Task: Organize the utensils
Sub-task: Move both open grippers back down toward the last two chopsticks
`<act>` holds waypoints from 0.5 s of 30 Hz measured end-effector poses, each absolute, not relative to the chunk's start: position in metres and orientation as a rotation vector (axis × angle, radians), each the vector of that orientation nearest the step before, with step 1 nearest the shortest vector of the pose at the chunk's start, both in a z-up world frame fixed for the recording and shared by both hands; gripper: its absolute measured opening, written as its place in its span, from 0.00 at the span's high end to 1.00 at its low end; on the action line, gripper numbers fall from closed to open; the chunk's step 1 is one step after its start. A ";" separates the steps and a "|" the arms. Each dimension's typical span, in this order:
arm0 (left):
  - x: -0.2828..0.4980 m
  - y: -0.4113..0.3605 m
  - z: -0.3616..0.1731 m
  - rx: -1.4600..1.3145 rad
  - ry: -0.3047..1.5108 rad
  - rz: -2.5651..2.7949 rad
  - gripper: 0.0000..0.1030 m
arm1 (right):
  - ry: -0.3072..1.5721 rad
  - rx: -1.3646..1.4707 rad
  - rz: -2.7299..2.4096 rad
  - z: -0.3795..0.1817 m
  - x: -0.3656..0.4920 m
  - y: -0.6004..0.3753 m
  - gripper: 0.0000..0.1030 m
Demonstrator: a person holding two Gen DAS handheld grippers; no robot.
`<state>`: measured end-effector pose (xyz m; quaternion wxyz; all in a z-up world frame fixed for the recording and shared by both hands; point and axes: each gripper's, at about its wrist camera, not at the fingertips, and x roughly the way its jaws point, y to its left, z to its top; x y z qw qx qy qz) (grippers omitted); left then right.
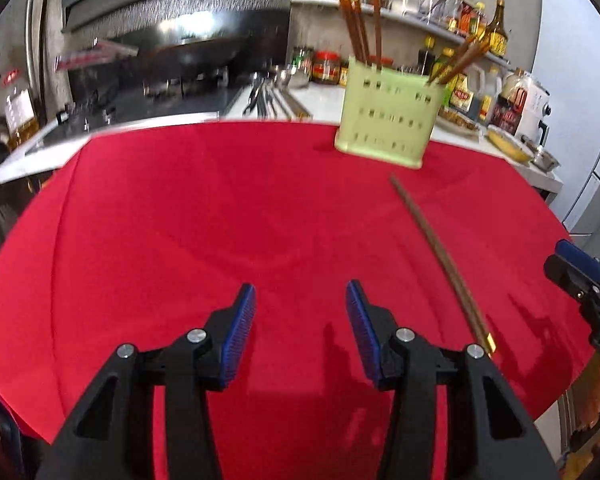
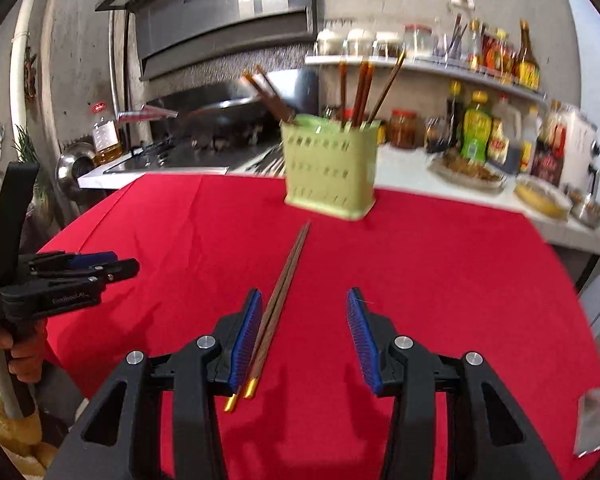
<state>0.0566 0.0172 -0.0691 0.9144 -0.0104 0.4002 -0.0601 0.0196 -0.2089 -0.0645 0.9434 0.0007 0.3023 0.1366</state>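
A pair of brown chopsticks [image 2: 280, 300] with gold ends lies on the red cloth [image 2: 440, 272], pointing toward a light green utensil holder [image 2: 330, 172] at the cloth's far edge. The holder has several chopsticks standing in it. My right gripper [image 2: 304, 340] is open, low over the cloth, its left pad beside the chopsticks' gold ends. My left gripper [image 1: 300, 332] is open and empty over bare cloth [image 1: 180, 220]; the chopsticks [image 1: 440, 256] lie to its right and the holder [image 1: 388, 116] is ahead right. The right gripper [image 1: 580, 272] shows at the far right edge.
Behind the cloth runs a white counter [image 2: 412, 164] with sauce bottles, jars and dishes of food. A stove with a wok [image 1: 196, 52] sits at the back left. The left gripper [image 2: 60, 276] shows at the left of the right wrist view.
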 end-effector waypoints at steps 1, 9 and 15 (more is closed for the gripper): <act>0.055 0.017 -0.072 -0.022 0.833 -0.128 0.55 | 0.628 0.009 0.278 -0.069 0.021 -0.208 0.56; 0.057 0.014 -0.073 0.005 0.821 -0.110 0.55 | 0.683 0.006 0.272 -0.084 0.027 -0.205 0.57; 0.062 0.015 -0.077 0.004 0.829 -0.100 0.55 | 0.730 -0.023 0.315 -0.096 0.034 -0.190 0.80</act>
